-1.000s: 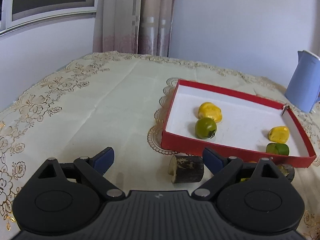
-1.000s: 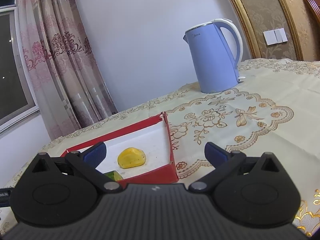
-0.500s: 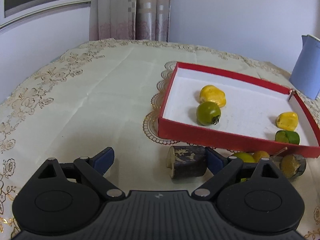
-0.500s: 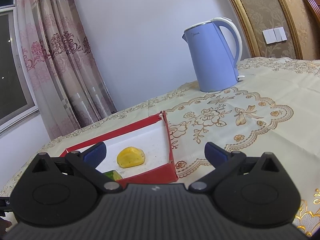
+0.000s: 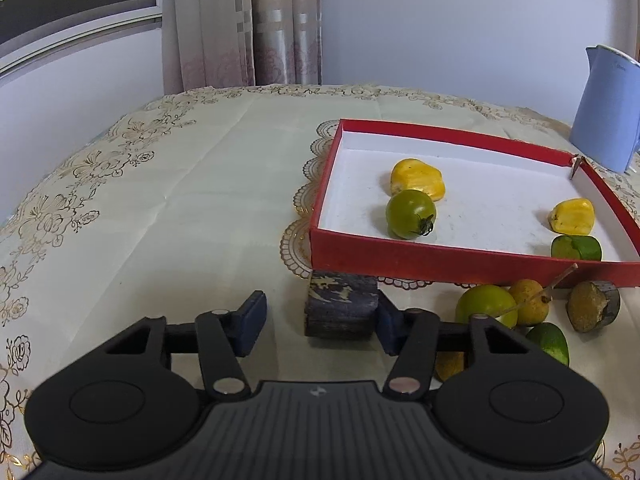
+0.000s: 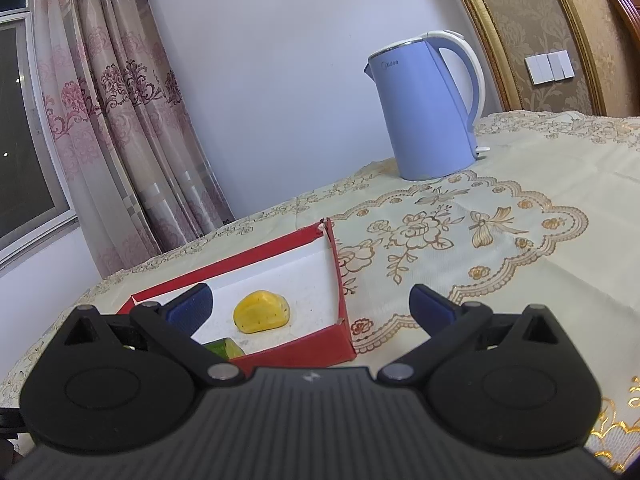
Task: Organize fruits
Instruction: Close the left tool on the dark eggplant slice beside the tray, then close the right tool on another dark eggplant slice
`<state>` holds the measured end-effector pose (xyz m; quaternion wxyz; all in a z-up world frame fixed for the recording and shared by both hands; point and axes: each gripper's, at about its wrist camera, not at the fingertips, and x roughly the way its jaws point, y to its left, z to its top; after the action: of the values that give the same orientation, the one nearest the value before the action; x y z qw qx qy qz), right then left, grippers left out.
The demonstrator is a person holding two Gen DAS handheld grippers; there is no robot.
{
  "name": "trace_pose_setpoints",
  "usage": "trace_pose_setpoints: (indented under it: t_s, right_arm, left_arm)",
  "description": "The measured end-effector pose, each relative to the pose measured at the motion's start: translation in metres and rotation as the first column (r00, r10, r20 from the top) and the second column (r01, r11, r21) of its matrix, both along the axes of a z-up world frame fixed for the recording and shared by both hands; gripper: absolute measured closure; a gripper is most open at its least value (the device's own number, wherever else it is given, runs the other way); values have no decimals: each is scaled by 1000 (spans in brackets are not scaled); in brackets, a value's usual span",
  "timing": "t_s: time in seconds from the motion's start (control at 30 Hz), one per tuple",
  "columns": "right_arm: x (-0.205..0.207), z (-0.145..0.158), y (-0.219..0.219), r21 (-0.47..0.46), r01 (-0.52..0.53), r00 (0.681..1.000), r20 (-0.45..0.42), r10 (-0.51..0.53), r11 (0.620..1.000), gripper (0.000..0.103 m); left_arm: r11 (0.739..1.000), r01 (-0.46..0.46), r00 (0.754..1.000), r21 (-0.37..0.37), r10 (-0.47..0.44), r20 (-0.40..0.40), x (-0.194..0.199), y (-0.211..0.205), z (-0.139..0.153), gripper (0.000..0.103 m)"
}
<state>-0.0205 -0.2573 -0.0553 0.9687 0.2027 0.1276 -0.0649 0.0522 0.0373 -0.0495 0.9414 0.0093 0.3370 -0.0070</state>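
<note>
A red tray [image 5: 420, 258] with a white floor holds two yellow fruits [image 5: 416, 179], a green tomato [image 5: 410, 214] and a green cut piece [image 5: 576, 247]. In front of it on the cloth lie a dark sugarcane chunk [image 5: 340, 306], a green lime [image 5: 486, 304], a yellow longan [image 5: 528, 300], another cane slice [image 5: 594, 306] and a green piece [image 5: 548, 342]. My left gripper [image 5: 320, 320] is open; the dark chunk sits between its fingers, against the right one. My right gripper [image 6: 310, 308] is open and empty above the tray's corner [image 6: 332, 344], near a yellow fruit [image 6: 262, 312].
A blue electric kettle [image 6: 424, 108] stands behind the tray on the cream embroidered tablecloth [image 5: 160, 200]; it also shows in the left wrist view [image 5: 604, 108]. Curtains [image 6: 120, 120] and a window are beyond the table's far edge.
My left gripper has moved forward and down toward the dark chunk, which now lies between its fingers; the jaws have narrowed. The right gripper has barely moved.
</note>
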Motion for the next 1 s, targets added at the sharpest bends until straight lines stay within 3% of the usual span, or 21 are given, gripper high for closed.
trace_pose_setpoints:
  t_s: [0.03,0.1,0.5,0.67,0.87,1.0]
  right_arm:
    - [0,0,0,0,0,1000,0,0,1000,0]
    - [0,0,0,1,-1,1000,-1,1,1000,0]
    - [2,-1,-2,10,-10,1000,-21,10,1000,0]
    - [-2,4,17,-91,-96,992,-84,89,991,0]
    - [-10,12,57,-260,-189,979,-123,162,947,0]
    - [-7,13,73,-302,-232,968,-160,191,925,2]
  left_arm:
    - [1000,4,1000,6,-4,4,0,0,0,64]
    - [1000,10,1000,15,-10,13,0,0,0,70]
    - [996,-21,999,-91,24,37,-1,21,-1,70]
    - [995,-13,999,-96,18,48,-2,21,-2,70]
    - [993,-12,999,-119,18,51,-3,24,-2,70]
    - [992,-11,998,-122,18,53,-3,24,-2,70]
